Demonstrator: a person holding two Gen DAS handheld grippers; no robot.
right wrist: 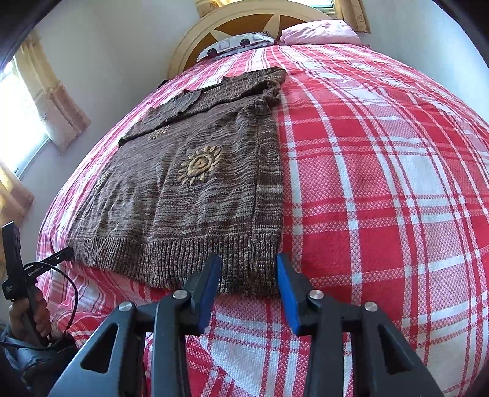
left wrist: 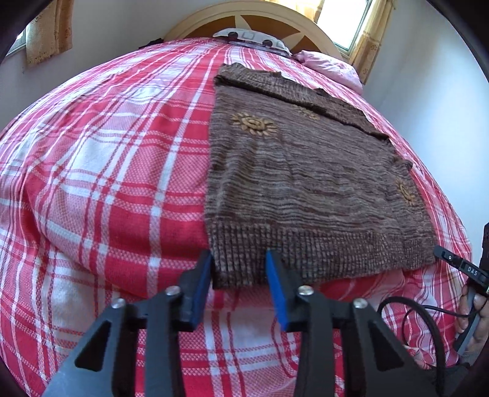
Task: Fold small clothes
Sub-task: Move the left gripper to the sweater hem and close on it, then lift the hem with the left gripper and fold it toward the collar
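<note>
A brown knitted sweater (left wrist: 293,177) with tan sun motifs lies flat on the bed, its sleeves folded in over the body. It also shows in the right wrist view (right wrist: 195,195). My left gripper (left wrist: 239,259) is open, its blue-padded fingers on either side of the near left corner of the ribbed hem. My right gripper (right wrist: 249,262) is open, its fingers on either side of the near right corner of the hem. Neither is shut on the cloth.
The bed has a red and white plaid cover (left wrist: 107,183). A patterned pillow (left wrist: 253,38) and a pink pillow (right wrist: 321,32) lie by the round headboard (right wrist: 244,23). Walls and curtained windows stand on both sides. The other hand-held gripper (right wrist: 18,268) and its cable show at the left edge.
</note>
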